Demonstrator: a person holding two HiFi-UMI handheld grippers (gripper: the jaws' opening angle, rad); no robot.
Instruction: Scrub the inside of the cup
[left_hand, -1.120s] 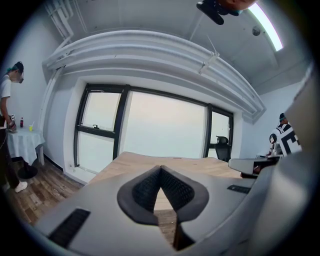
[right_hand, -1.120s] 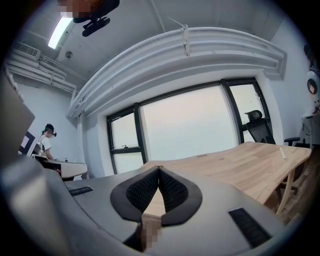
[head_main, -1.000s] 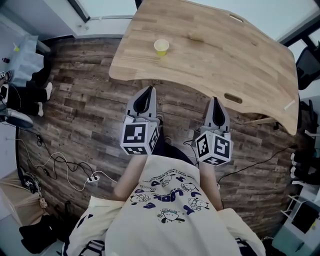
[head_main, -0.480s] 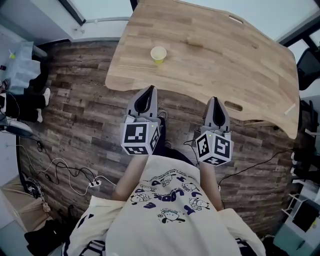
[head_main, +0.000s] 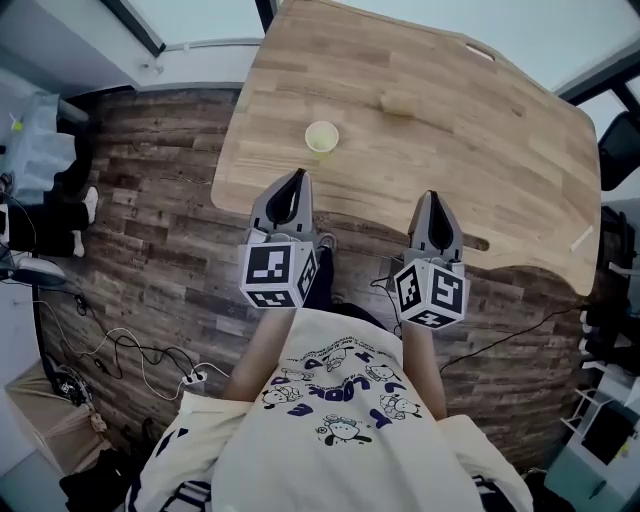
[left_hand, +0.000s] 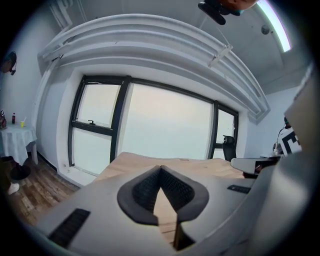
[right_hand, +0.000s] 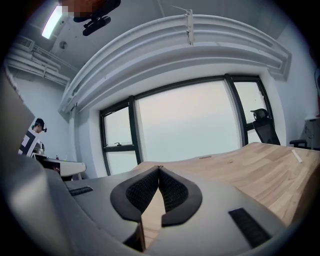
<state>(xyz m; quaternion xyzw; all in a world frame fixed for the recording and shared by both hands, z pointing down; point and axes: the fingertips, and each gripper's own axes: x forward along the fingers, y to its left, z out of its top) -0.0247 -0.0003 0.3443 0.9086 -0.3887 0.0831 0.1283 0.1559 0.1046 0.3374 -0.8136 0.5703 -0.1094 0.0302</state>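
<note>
- Both grippers are up at the table's (head_main: 470, 130) near edge, side by side and well apart, each pointing out across the wood.
- The left gripper (head_main: 297, 177) has its tip right over that edge. Its jaws are pressed together with nothing between them, and the pads meet in a point in its own view.
- The right gripper (head_main: 432, 197) has its tip just past the edge, over the wood. Its jaws are together too, and they hold nothing.
- The near edge curves, rounds off at the left corner, and runs away to the right towards a thin white strip (head_main: 579, 238) near the rim.
- There is lots of bare tabletop ahead of the right gripper, wide open all the way to the far side.
- Left of the table is open plank floor (head_main: 160, 220), with cables (head_main: 130, 345) trailing lower left, well away from the grippers.
- A chair (head_main: 622, 150) sits off the right end. The gripper views show big windows (left_hand: 165, 125) past the far edge.
- The cup (head_main: 321, 137) is small and yellow. It stands upright with its mouth up, close to the table's left near corner.
- It sits just ahead of the left gripper's tip and a touch to the right. There is a clear gap of wood between them, so no contact.
- From the right gripper the cup is well off to the left and further out on the table.
</note>
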